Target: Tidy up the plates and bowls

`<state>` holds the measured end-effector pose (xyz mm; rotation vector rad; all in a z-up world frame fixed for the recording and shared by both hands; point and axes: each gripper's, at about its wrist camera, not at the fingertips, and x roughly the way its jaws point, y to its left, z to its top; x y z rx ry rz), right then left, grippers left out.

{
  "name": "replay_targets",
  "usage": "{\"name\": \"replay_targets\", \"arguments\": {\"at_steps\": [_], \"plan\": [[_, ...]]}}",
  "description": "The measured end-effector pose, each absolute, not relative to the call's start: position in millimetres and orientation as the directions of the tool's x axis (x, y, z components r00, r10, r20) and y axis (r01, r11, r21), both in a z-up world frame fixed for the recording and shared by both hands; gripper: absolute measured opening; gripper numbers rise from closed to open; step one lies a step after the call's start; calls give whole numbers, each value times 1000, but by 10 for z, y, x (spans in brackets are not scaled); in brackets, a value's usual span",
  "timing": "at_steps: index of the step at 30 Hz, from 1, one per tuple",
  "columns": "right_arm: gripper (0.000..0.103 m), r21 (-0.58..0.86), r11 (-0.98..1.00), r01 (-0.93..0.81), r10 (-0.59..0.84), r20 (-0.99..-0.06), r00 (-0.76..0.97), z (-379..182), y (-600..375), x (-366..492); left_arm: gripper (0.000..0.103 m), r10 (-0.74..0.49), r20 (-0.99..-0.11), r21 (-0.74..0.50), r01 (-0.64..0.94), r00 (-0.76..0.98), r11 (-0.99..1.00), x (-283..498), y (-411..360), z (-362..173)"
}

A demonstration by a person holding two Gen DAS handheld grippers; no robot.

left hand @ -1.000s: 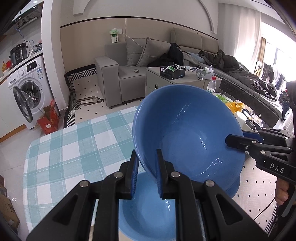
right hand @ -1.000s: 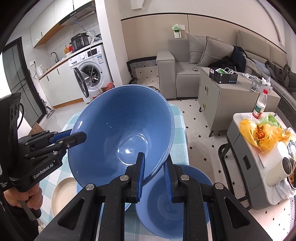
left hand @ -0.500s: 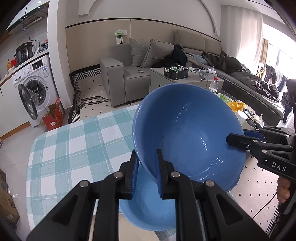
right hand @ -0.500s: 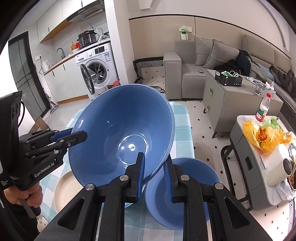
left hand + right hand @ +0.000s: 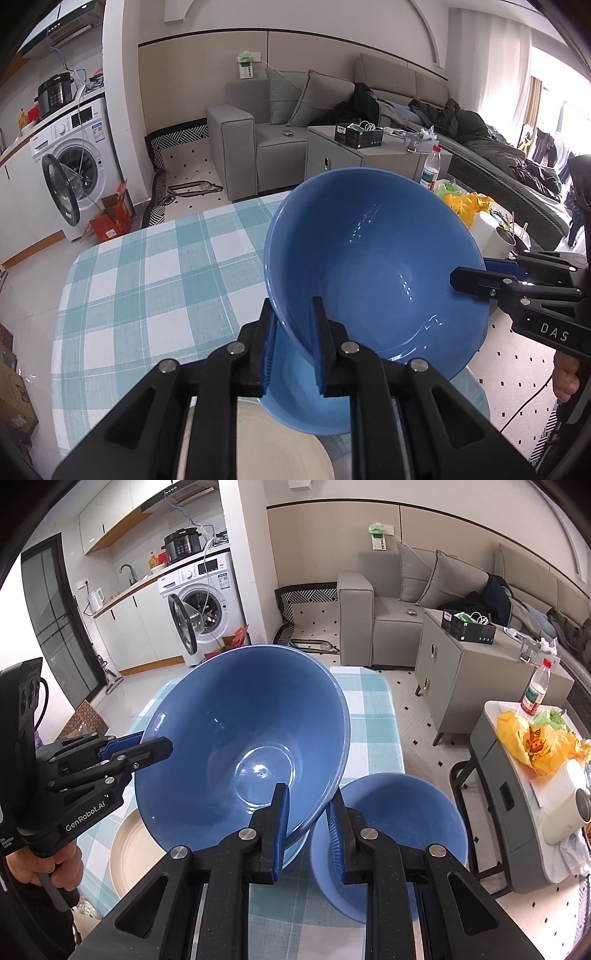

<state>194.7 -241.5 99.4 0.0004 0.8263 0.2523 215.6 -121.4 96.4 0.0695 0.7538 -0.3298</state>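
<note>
I hold one large blue bowl tilted in the air between both grippers. My left gripper is shut on its near left rim, and it also shows in the right wrist view as the left gripper at the bowl's left edge. My right gripper is shut on the near right rim. A second blue bowl stands on the checked tablecloth to the right, below the held one. A cream plate lies under the held bowl's left side.
The table's right edge drops to the tiled floor. A grey side cart with a yellow bag, a bottle and a cup stands to the right. A cabinet and a sofa are beyond, and a washing machine is at the far left.
Both grippers have carried the big bowl leftward and slightly down. The second bowl has slid to the right in both views, and the cream plate has come in under the left gripper.
</note>
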Motion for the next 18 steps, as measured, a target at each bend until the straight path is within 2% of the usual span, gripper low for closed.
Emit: {"name": "replay_targets", "arguments": {"at_steps": [18], "plan": [[20, 111, 961, -252, 242, -778, 580, 616, -2199, 2060, 15, -242, -724, -62, 289, 645, 955, 2126, -1030, 663]]}}
